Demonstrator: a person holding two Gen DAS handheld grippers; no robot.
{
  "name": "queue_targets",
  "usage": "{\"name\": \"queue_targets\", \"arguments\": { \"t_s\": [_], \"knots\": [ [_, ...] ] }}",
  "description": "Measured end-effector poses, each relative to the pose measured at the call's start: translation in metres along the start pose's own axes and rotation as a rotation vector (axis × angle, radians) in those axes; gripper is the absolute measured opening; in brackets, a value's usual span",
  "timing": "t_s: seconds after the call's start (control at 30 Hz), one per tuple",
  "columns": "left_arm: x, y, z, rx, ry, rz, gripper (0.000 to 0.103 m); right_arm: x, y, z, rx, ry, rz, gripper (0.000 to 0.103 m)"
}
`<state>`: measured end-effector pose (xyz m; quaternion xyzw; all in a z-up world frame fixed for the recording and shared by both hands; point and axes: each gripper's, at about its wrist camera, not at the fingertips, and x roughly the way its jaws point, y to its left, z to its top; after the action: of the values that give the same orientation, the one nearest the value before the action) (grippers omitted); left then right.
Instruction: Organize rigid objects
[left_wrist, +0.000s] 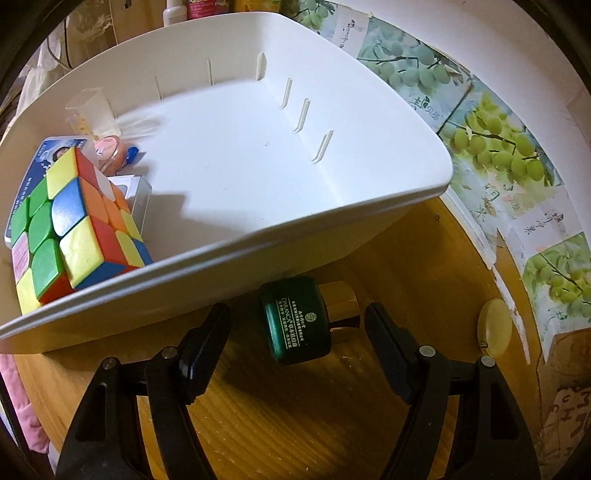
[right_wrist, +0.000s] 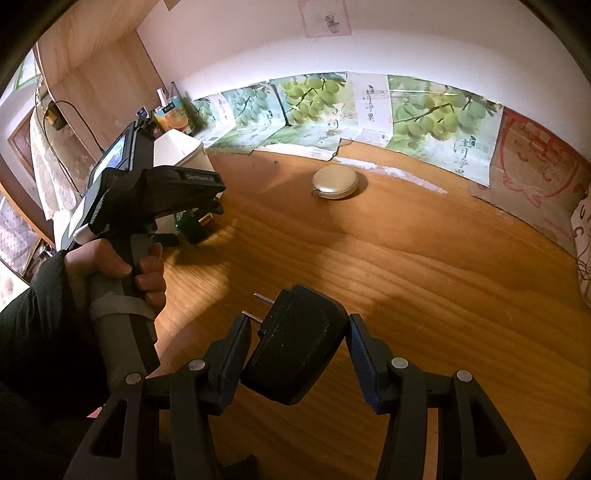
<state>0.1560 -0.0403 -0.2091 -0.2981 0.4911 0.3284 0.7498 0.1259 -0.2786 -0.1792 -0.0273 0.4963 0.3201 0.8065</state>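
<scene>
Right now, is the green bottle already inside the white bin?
No, the green bottle lies on the wooden table just outside the white bin, between the left gripper fingers.

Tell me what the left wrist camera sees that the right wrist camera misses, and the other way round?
Only the left wrist view looks into the white bin, showing the colourful puzzle cube and small boxes in one corner. Only the right wrist view shows the black plug adapter clamped in the right gripper, and the person's hand holding the other tool. Both show the green bottle beside the bin, between the left gripper's open jaws, the round cream case and the wooden table.
</scene>
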Motion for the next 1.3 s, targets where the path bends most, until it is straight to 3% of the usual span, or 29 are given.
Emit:
{"name": "queue_targets", "arguments": {
  "t_s": [0.17,0.77,1.3],
  "knots": [
    [-0.002,-0.002,0.001,0.019,-0.013,0.011,0.054,-0.002,-0.002,-0.002,0.014,-0.002,-0.006,0.053],
    [-0.012,0.014,-0.001,0.094,0.034,-0.038,0.048,-0.015,0.010,-0.004,0.015,-0.037,-0.023,0.053],
    [-0.060,0.033,-0.019,0.360,0.011,-0.142,0.048,-0.039,0.063,-0.014,0.075,-0.126,-0.060,0.053]
  ]
}}
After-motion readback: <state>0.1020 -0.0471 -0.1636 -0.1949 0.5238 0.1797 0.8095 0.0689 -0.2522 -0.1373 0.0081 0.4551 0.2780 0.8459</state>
